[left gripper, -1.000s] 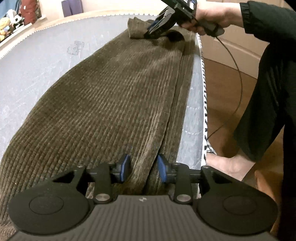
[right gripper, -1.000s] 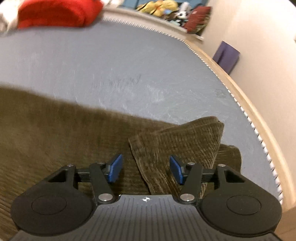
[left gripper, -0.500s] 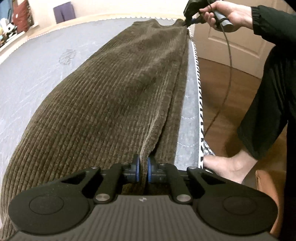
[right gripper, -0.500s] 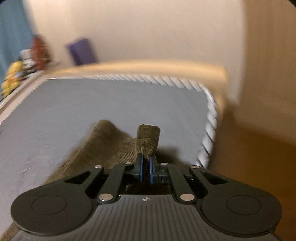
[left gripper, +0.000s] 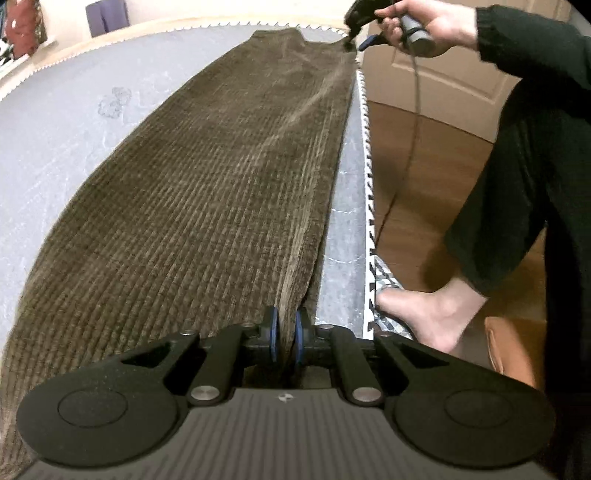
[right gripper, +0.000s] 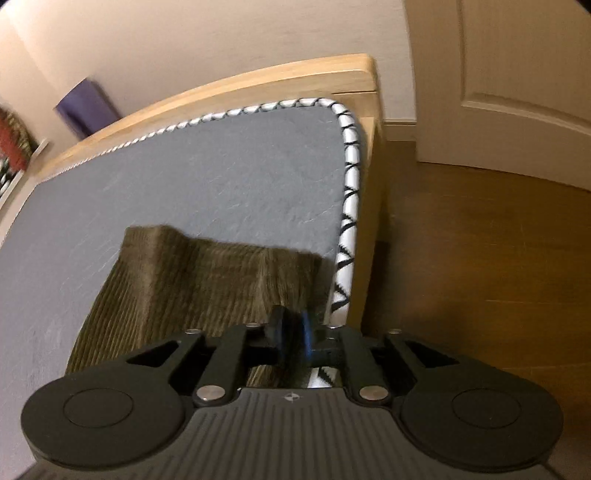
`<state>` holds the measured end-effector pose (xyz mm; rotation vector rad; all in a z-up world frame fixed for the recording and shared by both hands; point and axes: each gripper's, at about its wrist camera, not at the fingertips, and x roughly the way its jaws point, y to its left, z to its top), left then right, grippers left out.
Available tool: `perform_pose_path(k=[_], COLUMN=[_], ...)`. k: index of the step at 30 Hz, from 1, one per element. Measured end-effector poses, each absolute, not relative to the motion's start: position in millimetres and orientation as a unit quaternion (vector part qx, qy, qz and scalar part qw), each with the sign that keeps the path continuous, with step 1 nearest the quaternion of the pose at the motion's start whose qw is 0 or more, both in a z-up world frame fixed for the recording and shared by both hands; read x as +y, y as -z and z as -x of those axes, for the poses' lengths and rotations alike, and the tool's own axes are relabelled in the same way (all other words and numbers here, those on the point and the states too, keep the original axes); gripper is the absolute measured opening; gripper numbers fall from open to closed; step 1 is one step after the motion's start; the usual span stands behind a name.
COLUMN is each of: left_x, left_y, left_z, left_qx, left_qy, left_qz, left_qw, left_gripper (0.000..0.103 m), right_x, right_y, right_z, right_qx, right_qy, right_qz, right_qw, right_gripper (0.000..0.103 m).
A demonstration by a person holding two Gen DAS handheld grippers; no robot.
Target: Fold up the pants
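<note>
- Olive corduroy pants lie lengthwise along the mattress right edge; left gripper pinches the near end.
- Only the left view shows a hand holding the right gripper at the far corner.
- Right gripper's jaws opening, blurred, fabric between; contact unclear.
- Bare foot, wood floor at right.

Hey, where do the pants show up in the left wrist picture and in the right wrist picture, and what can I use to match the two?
Left wrist: the pants fill the middle, running from the near claw to the far mattress end.
Right wrist: only their end shows, lower left of middle, just ahead of the claw.
Shared landmark: the black-and-white mattress edge trim, right of the pants in both.
</note>
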<state>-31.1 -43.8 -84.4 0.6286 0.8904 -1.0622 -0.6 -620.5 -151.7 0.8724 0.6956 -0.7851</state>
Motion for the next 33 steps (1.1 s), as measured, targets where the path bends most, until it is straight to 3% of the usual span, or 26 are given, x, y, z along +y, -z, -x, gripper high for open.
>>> perform_pose_path(k=[2, 4, 6, 8, 13, 15, 16, 18, 19, 20, 27, 32, 33], left_x=[-35, -24, -12, -1, 22, 31, 39, 62, 74, 86, 193, 236, 241], left_y=[74, 62, 54, 49, 90, 86, 81, 66, 57, 48, 6, 9, 12], left_z=[27, 20, 14, 10, 14, 27, 26, 27, 29, 33, 51, 80, 83], left_qx=[0.399, 0.399, 0.396, 0.399, 0.478, 0.455, 0.461, 0.456, 0.448, 0.440, 0.402, 0.405, 0.408], left_qy=[0.483, 0.480, 0.470, 0.454, 0.414, 0.429, 0.430, 0.429, 0.428, 0.422, 0.306, 0.254, 0.244], left_qz=[-0.264, -0.223, -0.197, -0.185, -0.242, -0.260, -0.252, -0.231, -0.226, -0.221, -0.166, -0.174, -0.172], left_qw=[0.733, 0.749, 0.764, 0.775, 0.736, 0.736, 0.735, 0.744, 0.752, 0.762, 0.847, 0.861, 0.863], left_gripper=[0.010, 0.010, 0.010, 0.010, 0.010, 0.010, 0.010, 0.013, 0.013, 0.017, 0.031, 0.064, 0.065], right_x=[-624, -628, -634, -636, -637, -621, -608, -583, -566, -546, -361, -224, -201], right_y=[149, 151, 157, 156, 139, 125, 117, 103, 96, 90, 59, 55, 56], right_z=[-1, -2, 2, 6, 12, 6, -1, -17, -28, -39, -79, -55, -47], right_qx=[0.310, 0.315, 0.316, 0.315, 0.274, 0.260, 0.255, 0.251, 0.253, 0.256, 0.264, 0.239, 0.237], right_qy=[0.362, 0.366, 0.383, 0.414, 0.470, 0.437, 0.409, 0.336, 0.289, 0.241, -0.069, -0.273, -0.308], right_qz=[-0.390, -0.381, -0.393, -0.386, -0.354, -0.351, -0.346, -0.337, -0.328, -0.312, -0.126, 0.022, 0.042], right_qw=[0.788, 0.789, 0.774, 0.762, 0.761, 0.786, 0.805, 0.843, 0.863, 0.883, 0.954, 0.931, 0.920], right_gripper=[0.029, 0.015, 0.013, 0.000, 0.004, 0.004, 0.005, 0.020, 0.044, 0.060, 0.059, 0.059, 0.059])
